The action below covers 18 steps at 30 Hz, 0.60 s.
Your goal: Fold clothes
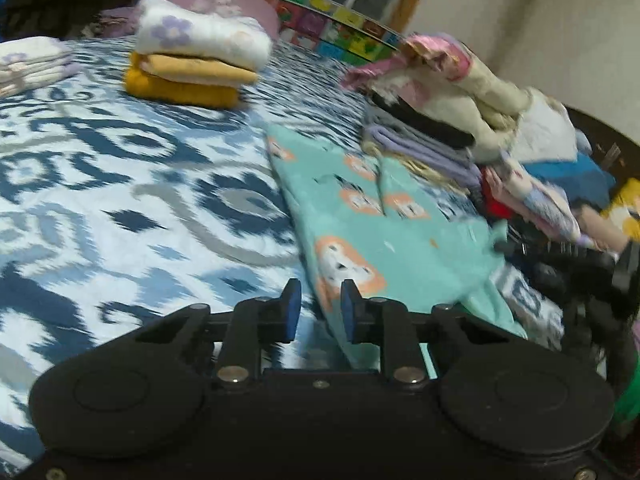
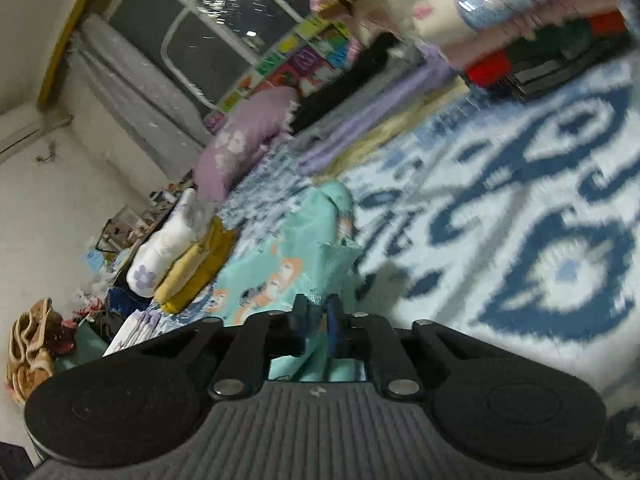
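A teal cloth with orange animal prints (image 1: 400, 240) lies flat on the blue-and-white patterned bedspread (image 1: 120, 200). My left gripper (image 1: 319, 310) sits low at the cloth's near left edge. Its blue pads stand a little apart, with that edge in the gap and not pressed. In the right wrist view, which is tilted, my right gripper (image 2: 317, 314) is shut on a fold of the same teal cloth (image 2: 280, 264). The cloth bunches up just ahead of its fingers.
A folded stack, white flowered on top of yellow pieces (image 1: 196, 64), sits at the back of the bed. A loose pile of mixed clothes (image 1: 460, 128) fills the right side. Another folded white piece (image 1: 28, 64) lies far left, and a purple pillow (image 1: 224, 4) behind.
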Tool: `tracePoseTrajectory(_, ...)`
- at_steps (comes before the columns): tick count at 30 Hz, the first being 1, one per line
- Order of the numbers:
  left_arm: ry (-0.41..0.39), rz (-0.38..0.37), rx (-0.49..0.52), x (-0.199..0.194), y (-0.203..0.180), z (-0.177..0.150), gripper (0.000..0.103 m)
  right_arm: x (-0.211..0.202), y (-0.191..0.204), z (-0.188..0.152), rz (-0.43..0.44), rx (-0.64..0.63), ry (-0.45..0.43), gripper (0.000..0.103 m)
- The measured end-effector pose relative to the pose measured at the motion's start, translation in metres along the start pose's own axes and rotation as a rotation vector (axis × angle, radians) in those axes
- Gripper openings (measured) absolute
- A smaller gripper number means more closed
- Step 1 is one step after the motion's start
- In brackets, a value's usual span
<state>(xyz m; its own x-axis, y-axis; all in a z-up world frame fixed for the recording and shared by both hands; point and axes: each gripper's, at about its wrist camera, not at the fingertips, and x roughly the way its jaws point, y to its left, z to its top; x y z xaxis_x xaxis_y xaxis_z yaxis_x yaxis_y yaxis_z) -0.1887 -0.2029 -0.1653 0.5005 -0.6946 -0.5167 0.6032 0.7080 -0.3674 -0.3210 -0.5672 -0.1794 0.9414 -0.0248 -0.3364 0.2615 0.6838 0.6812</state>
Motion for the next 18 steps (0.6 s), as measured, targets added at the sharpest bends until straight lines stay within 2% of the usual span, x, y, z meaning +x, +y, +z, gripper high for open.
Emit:
tracePoseTrajectory(4, 0.003, -0.029, 0.036, 0.006, -0.007, 0.000, 0.019, -0.008, 0.010, 0.007, 0.072, -0.045, -0.060, 0.007)
tracePoseTrajectory(6, 0.003, -0.040, 0.080, 0.008, -0.014, -0.001, 0.019, -0.016, 0.013, 0.013, 0.125, -0.049, -0.097, 0.007)
tracePoseTrajectory(10, 0.016, -0.057, 0.174, 0.013, -0.027, -0.007, 0.019, -0.033, 0.013, 0.023, 0.177, -0.040, -0.148, 0.007)
tracePoseTrajectory(14, 0.031, -0.074, 0.242, 0.019, -0.039, -0.013, 0.019, -0.043, 0.005, 0.030, 0.207, -0.002, -0.173, 0.007)
tracePoseTrajectory(18, 0.045, -0.064, 0.285, 0.025, -0.046, -0.018, 0.019, -0.043, -0.004, 0.030, 0.190, 0.022, -0.166, 0.007)
